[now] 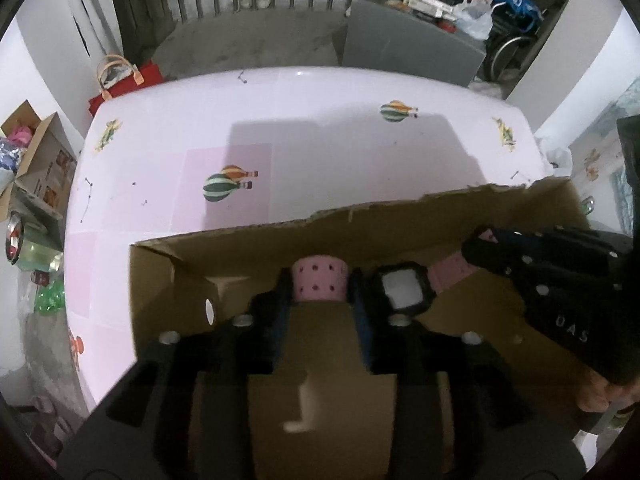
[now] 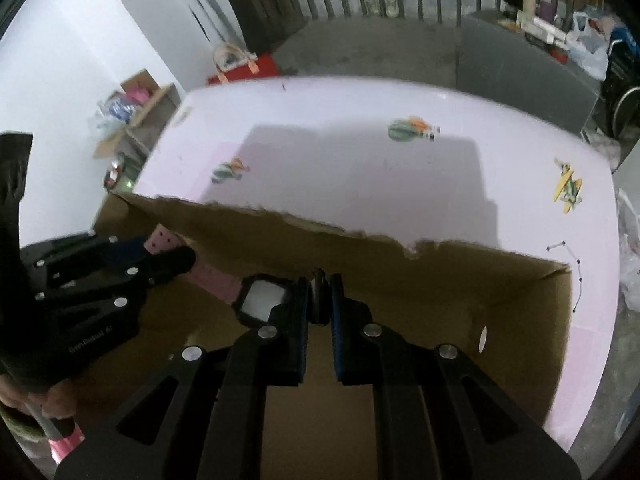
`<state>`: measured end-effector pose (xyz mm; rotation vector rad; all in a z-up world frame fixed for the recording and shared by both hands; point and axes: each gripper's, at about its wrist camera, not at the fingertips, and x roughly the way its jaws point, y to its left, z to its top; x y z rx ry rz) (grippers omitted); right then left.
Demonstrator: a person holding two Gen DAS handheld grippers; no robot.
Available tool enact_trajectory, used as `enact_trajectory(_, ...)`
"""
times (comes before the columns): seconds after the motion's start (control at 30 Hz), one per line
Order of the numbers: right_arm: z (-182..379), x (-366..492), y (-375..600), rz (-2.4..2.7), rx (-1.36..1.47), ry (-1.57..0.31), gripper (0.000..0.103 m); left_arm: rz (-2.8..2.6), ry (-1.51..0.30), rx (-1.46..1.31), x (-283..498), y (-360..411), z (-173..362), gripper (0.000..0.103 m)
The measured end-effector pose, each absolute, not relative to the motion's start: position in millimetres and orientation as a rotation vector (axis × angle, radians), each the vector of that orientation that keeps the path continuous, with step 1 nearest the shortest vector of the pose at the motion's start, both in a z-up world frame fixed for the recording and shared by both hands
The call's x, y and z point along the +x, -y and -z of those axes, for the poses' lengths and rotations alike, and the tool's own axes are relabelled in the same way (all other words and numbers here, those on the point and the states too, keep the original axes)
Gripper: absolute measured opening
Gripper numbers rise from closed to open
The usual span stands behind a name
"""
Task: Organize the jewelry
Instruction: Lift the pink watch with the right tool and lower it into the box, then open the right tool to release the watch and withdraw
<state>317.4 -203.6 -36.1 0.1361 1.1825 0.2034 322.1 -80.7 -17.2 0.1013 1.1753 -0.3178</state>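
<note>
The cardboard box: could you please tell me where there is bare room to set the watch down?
The box floor is bare between the right tool and the box's right wall. The pink table cover beyond the torn far wall is bare too. It is crowded at the left, around the watch and left tool.

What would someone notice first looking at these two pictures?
A pink-strapped watch with a black square face lies inside a torn cardboard box, stretched between both tools. The left tool grips one perforated pink strap end, while the right tool is closed on something small and dark next to the watch face. Behind the box spreads a pale pink tablecloth printed with hot-air balloons.
</note>
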Motion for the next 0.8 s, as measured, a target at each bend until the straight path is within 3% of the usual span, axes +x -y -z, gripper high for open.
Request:
enact_trajectory(0.1,38.4,314.5,206.4,-0.187,0.114,-1.2,0.016,0.297,-1.172,0.127,323.9,81.5,18.9,0.042)
enact_trajectory(0.2,30.0,307.3,210.1,-0.167,0.095,-1.171,0.032,0.307,-1.168,0.131,324.3,81.5,15.8,0.045)
enact_trajectory(0.27,24.5,301.4,213.7,-0.155,0.098,-1.149,0.035,0.307,-1.141,0.144,321.3,81.9,10.8,0.049)
enact_trajectory(0.33,15.5,298.0,217.8,-0.139,0.097,-1.121,0.038,0.289,-1.118,0.164,317.7,81.7,5.1,0.061)
enact_trajectory(0.8,-43.9,223.1,232.3,-0.107,0.089,-0.937,0.04,0.285,-0.917,0.122,251.4,44.7,-61.4,0.062)
